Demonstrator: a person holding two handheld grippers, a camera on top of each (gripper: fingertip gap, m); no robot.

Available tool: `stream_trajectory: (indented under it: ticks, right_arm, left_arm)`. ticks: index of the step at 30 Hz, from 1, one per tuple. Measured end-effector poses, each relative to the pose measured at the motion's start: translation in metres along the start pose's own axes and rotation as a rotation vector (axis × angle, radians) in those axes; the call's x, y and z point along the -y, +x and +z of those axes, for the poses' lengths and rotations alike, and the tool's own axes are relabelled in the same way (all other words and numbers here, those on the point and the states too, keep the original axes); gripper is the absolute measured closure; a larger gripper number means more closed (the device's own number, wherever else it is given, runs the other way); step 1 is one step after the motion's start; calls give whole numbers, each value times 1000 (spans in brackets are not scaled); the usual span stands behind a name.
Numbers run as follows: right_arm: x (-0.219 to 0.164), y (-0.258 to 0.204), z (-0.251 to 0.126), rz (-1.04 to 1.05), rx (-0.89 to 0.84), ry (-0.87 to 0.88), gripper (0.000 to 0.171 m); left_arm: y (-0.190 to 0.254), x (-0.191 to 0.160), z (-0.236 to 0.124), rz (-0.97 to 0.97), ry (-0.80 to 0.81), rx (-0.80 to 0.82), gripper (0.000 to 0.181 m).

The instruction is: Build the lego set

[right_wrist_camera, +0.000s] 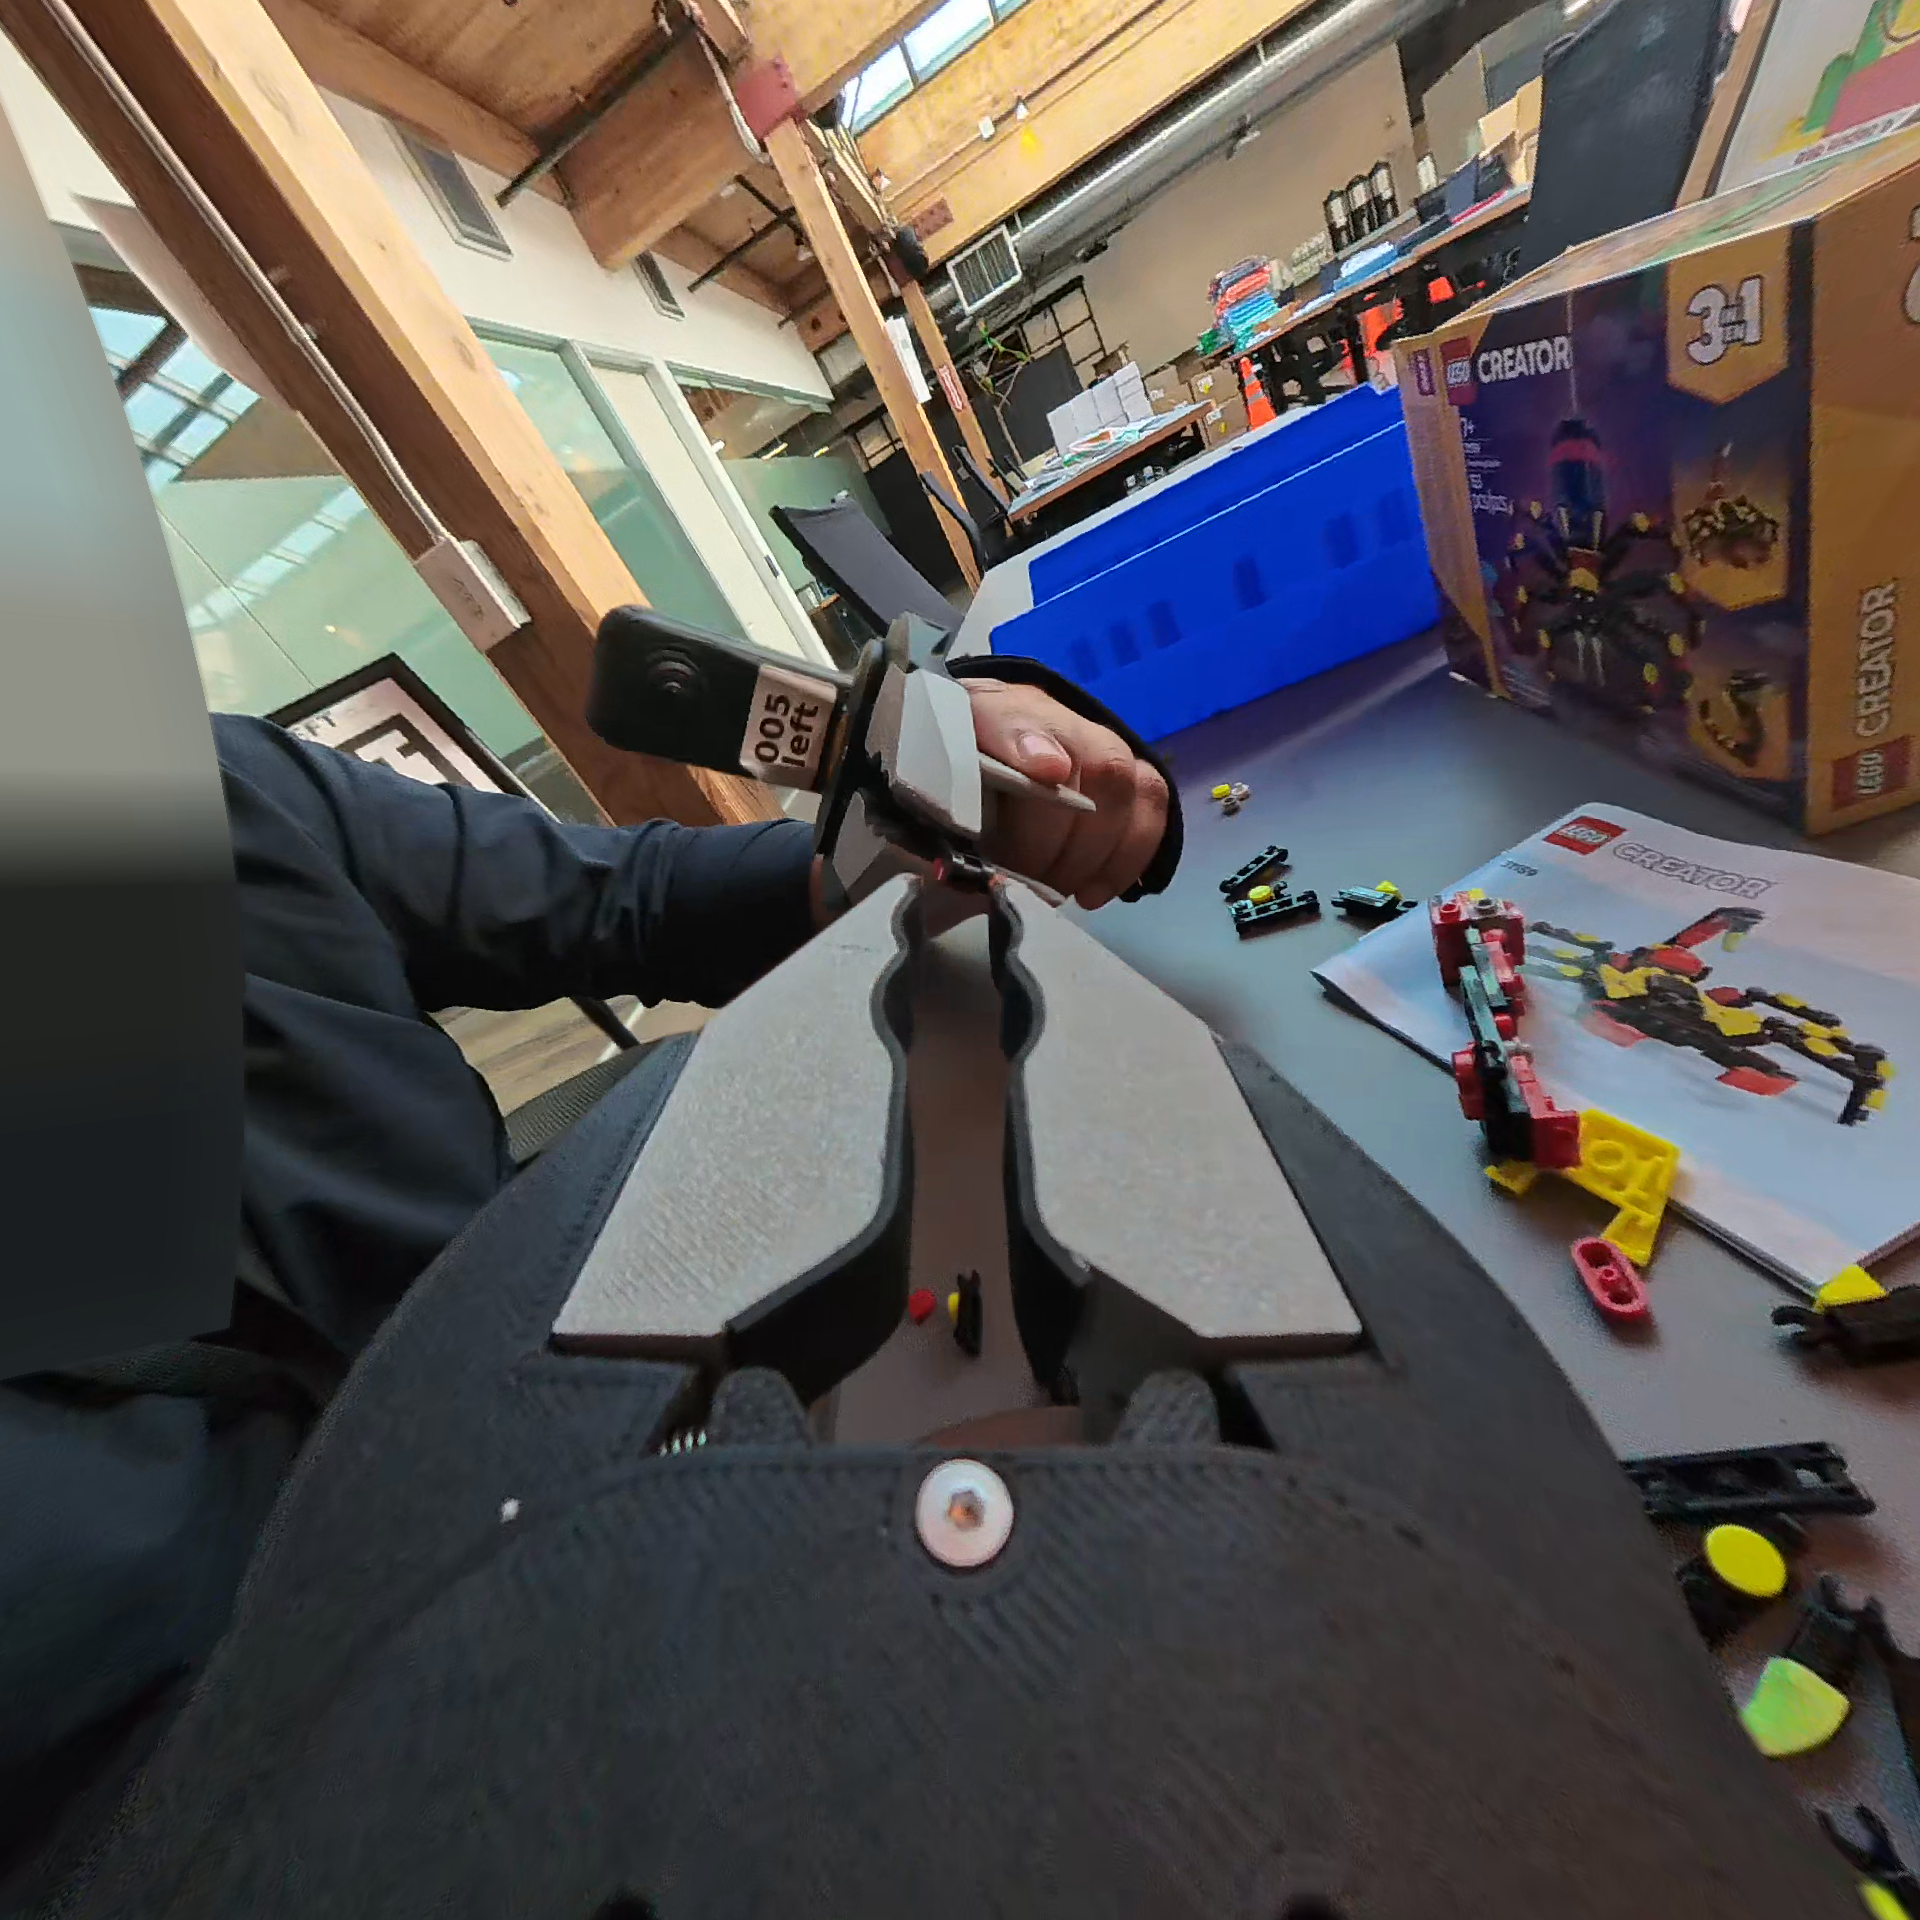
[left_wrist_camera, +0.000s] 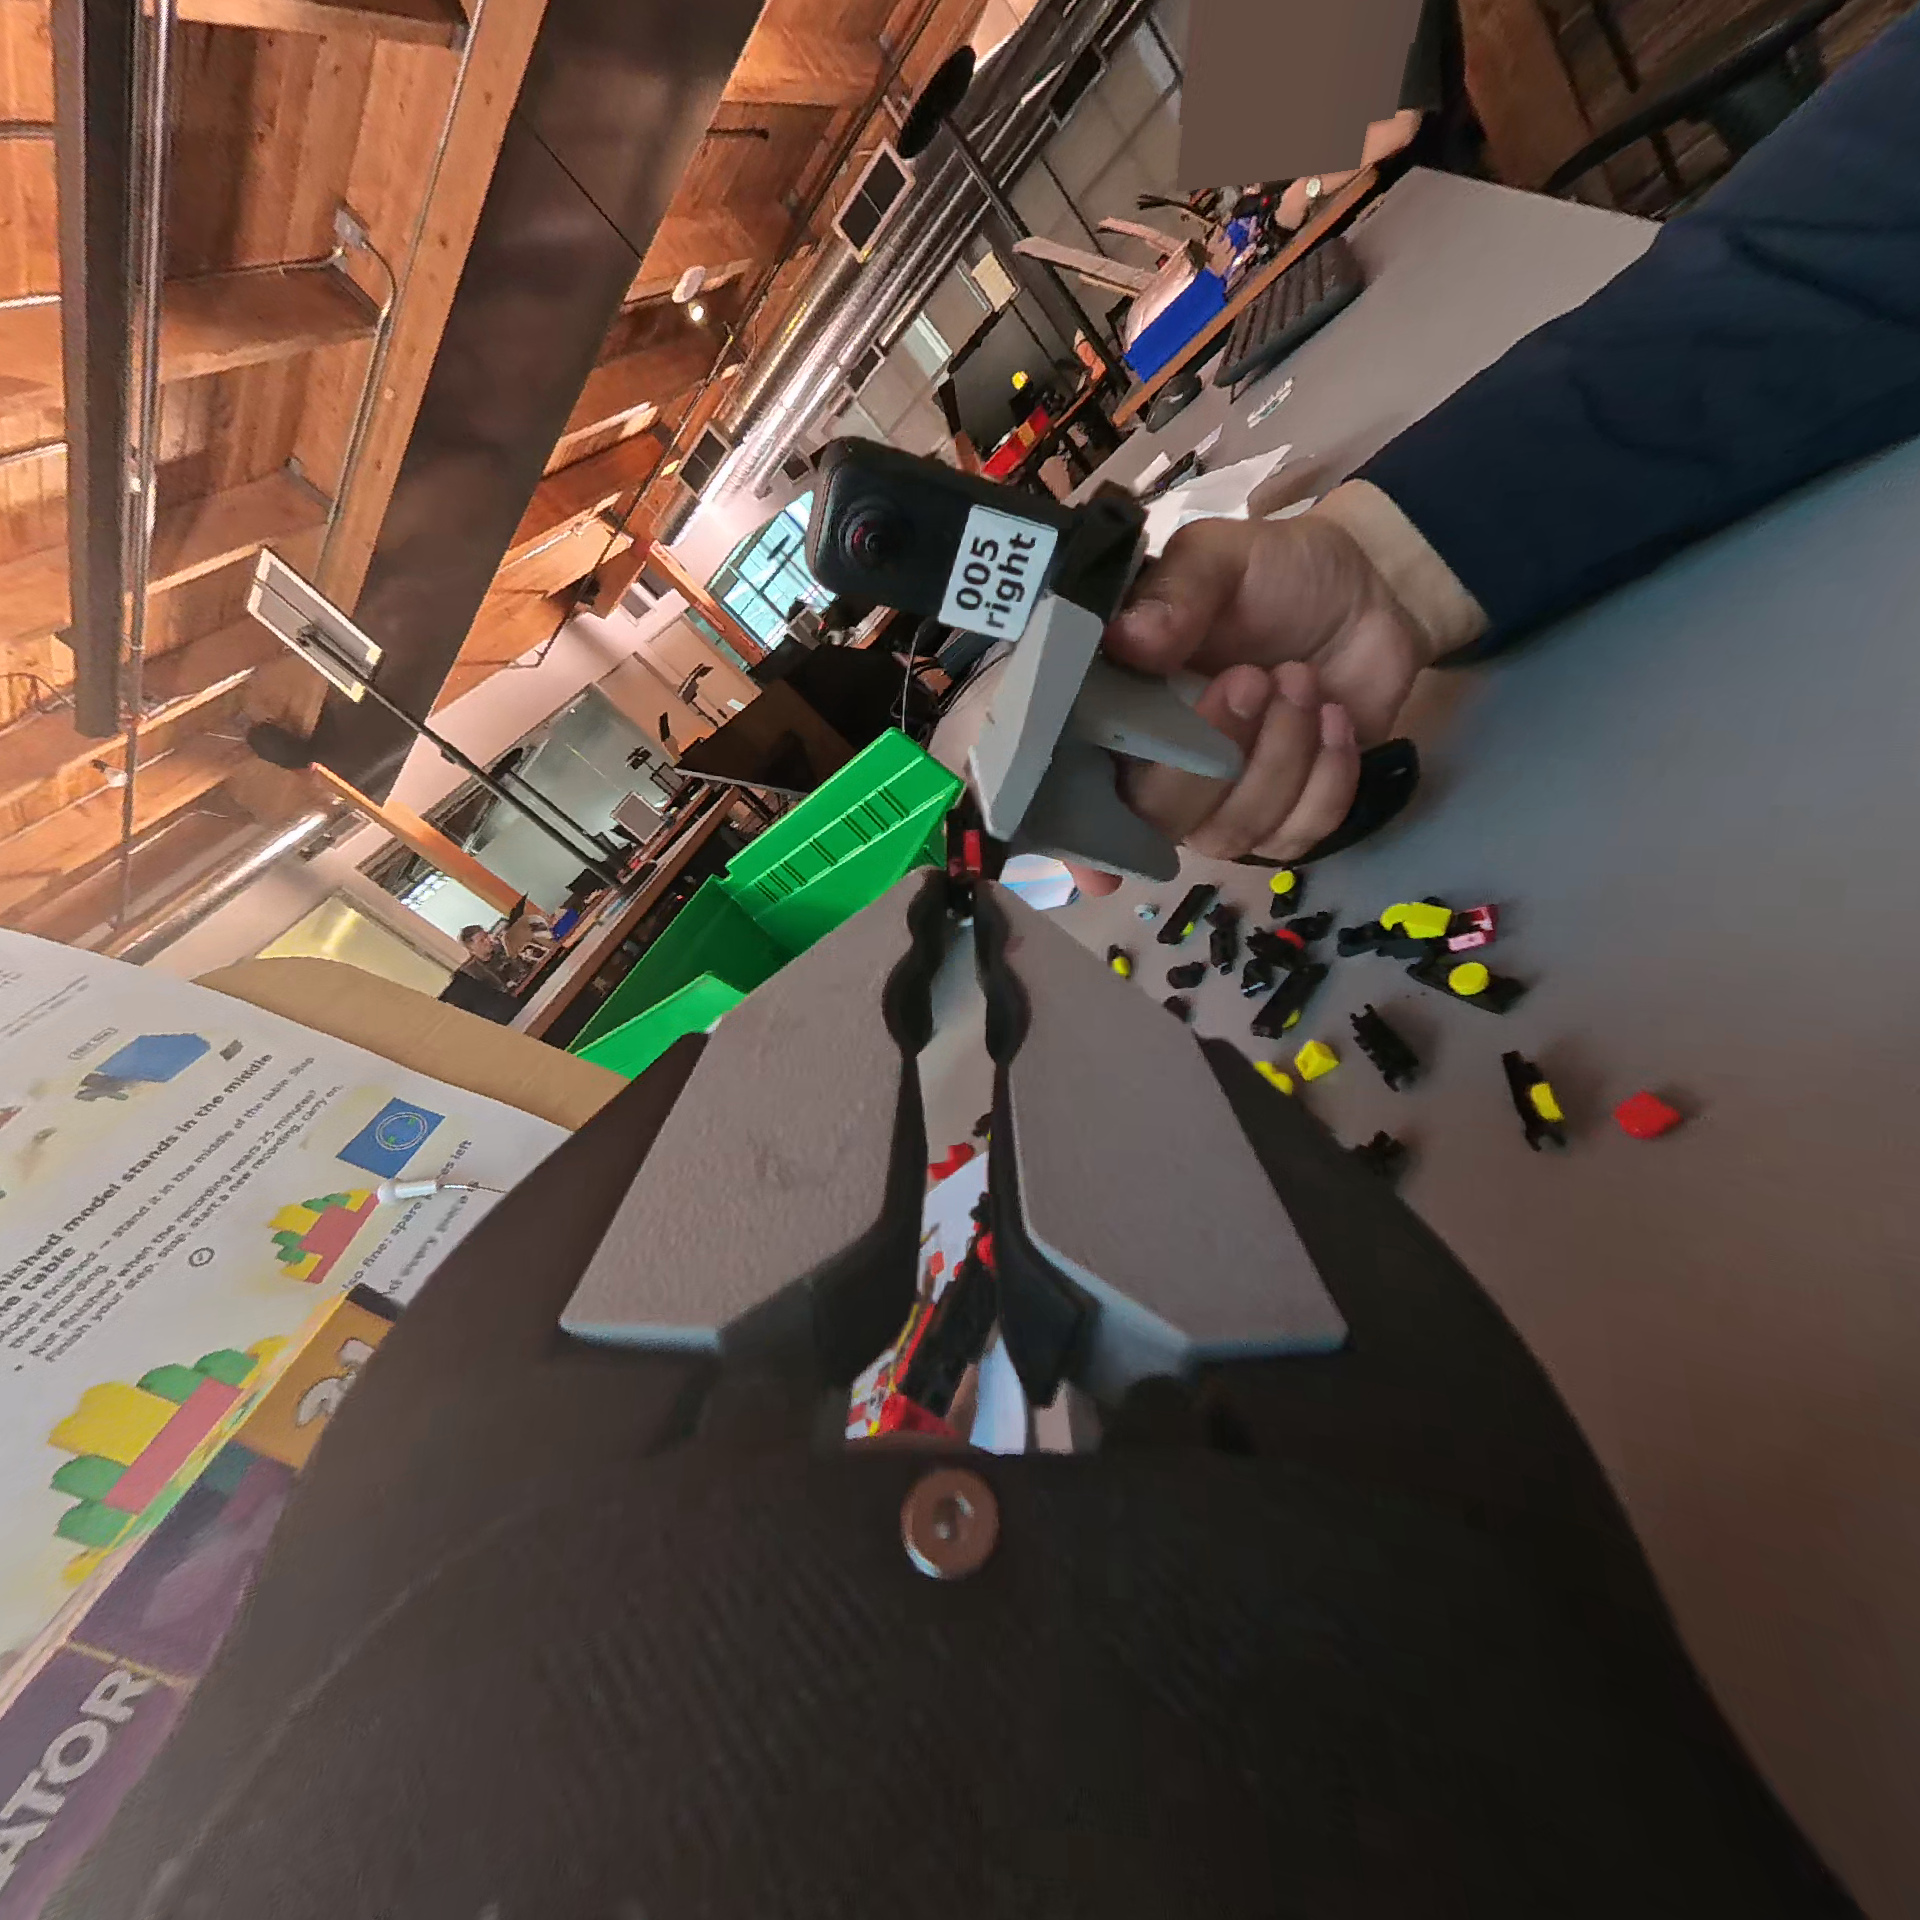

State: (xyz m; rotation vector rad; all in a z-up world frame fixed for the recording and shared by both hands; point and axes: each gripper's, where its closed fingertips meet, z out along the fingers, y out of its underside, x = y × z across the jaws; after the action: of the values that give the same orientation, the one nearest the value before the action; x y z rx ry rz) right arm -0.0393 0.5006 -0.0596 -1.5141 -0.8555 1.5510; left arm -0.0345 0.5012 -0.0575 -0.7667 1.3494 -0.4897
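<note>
Above the counter [right_wrist_camera: 1351, 790], left tool [left_wrist_camera: 961, 904] and right tool [right_wrist_camera: 961, 894] meet tip to tip, both clamped on a small red-and-black Lego piece [left_wrist_camera: 968, 854]; next, judging by this, pressing it home, the half-built model [right_wrist_camera: 1496, 1039] waiting at 3 o'clock

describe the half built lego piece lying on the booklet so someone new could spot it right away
Start at the big lego box on the grey table, then drop to the instruction booklet lying flat in front of it. Across the booklet's near left edge lies the partly built model. It is the only long joined strip, red and black with a yellow plate at its near end, while its neighbours are small loose pieces.
</note>
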Motion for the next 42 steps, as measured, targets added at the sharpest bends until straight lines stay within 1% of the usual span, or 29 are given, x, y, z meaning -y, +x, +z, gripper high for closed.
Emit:
stream_trajectory:
  ticks: [5,7,10,16,18,22,29,31,33,36,39,42]
  right_arm:
    - [7,11,0,119,-25,67,164]
    - [9,13,0,141,-24,92,165]
    - [9,18,1,172,-49,105,164]
    - [8,21,2,264,-25,136,166]
    - [6,17,2,209,-26,109,168]
    - [-2,9,3,62,-51,-1,167]
    - [-29,11,5,-112,-153,-241,166]
    - [-38,14,4,-131,-181,-306,167]
    - [-51,15,6,-149,-183,-371,166]
    - [-55,17,12,-166,-192,-384,166]
    - [-44,18,7,-124,-185,-306,166]
    - [-40,28,0,-162,-255,-296,166]
  left_arm:
    - [-7,-7,3,149,-106,101,179]
    - [-9,-7,4,171,-128,131,179]
    - [-10,-11,4,185,-151,129,179]
    - [-10,-17,4,225,-194,121,179]
    - [-7,-16,3,190,-182,94,179]
    - [3,-12,-2,108,-159,-28,178]
    - [25,-26,-10,124,-243,-193,177]
    - [26,-32,-10,159,-275,-195,178]
    - [20,-25,-11,134,-242,-173,180]
    - [15,-25,-13,107,-239,-157,179]
    - [23,-34,-9,96,-259,-181,179]
    - [24,-41,-7,106,-288,-175,179]
